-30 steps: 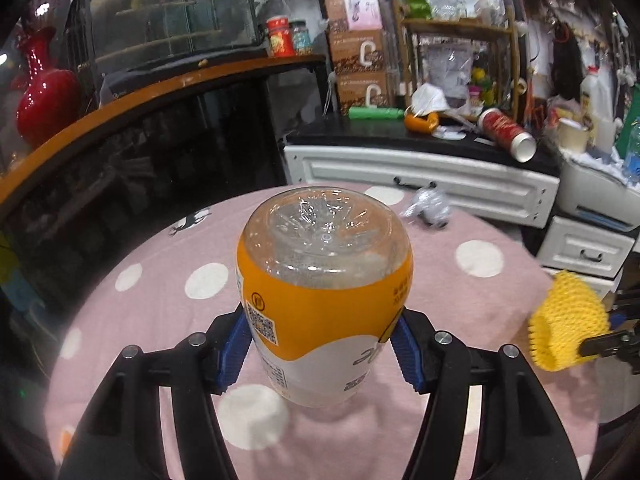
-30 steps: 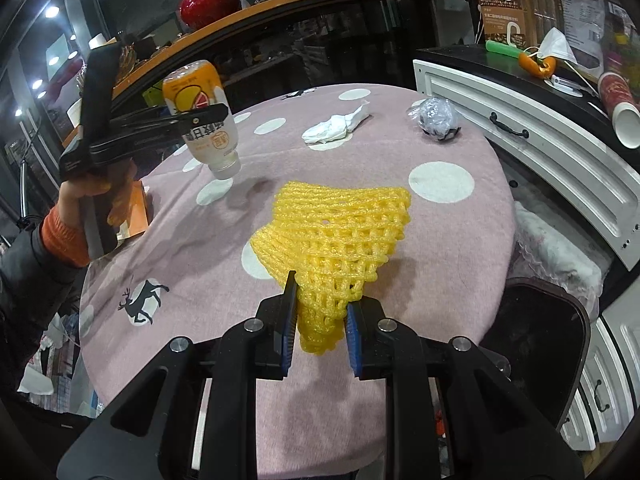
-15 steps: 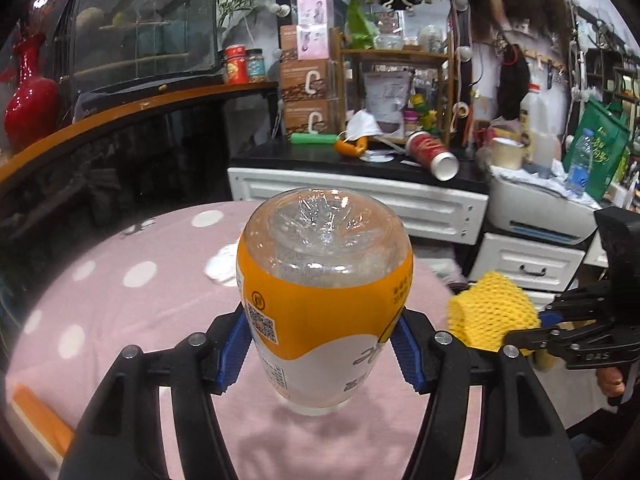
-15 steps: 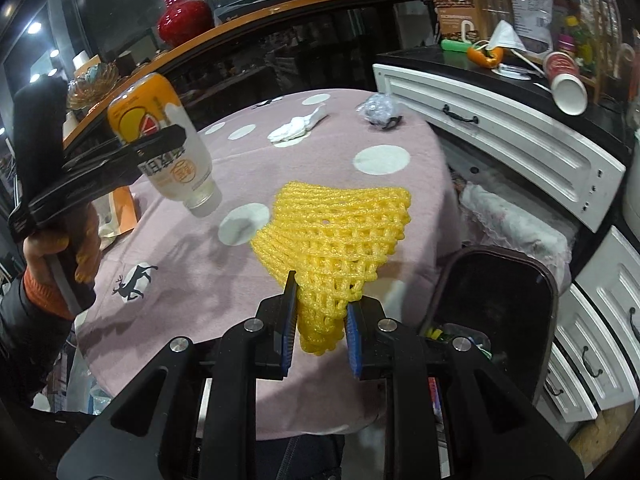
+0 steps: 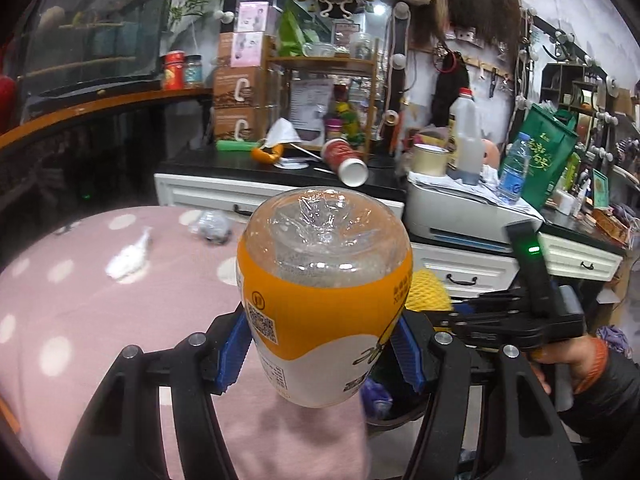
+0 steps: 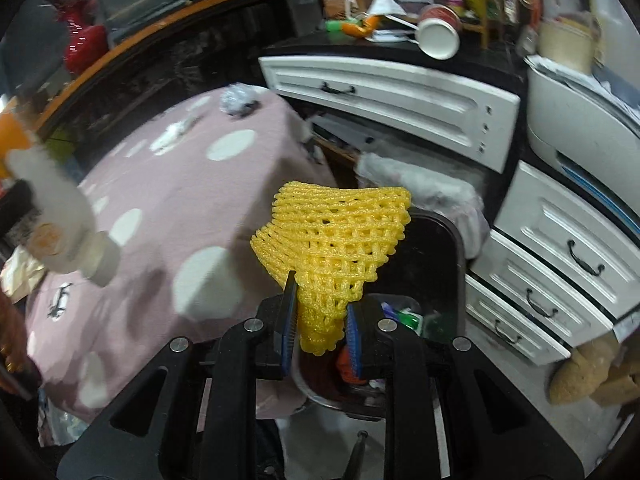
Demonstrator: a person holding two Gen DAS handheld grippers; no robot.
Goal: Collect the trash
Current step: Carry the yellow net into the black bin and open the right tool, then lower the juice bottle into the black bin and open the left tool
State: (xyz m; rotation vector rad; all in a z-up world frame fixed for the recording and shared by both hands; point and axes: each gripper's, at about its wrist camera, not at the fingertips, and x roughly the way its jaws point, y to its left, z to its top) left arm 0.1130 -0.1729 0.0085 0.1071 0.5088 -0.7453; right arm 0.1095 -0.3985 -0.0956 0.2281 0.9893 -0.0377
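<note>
1. The surface, round under a pink cloth with white dots, fills the left half of the right wrist view and the lower left of the left wrist view.
2. A white cabinet with drawers runs across the upper right of the right wrist view, its black top crowded with clutter, including a tipped red paper cup.
3. A dark bin stands between the surface and the cabinet, at the centre right of the right wrist view, with bits of rubbish inside.
4. The left tongs are clamped on a plastic bottle with an orange and white label, its clear base towards the camera, at the centre of the left wrist view.
5. The right tongs stand narrow, pinching a yellow foam net, which hangs over the near edge of the bin.
6. A crumpled white tissue and a ball of clear wrap lie on the surface, centre left in the left wrist view.
</note>
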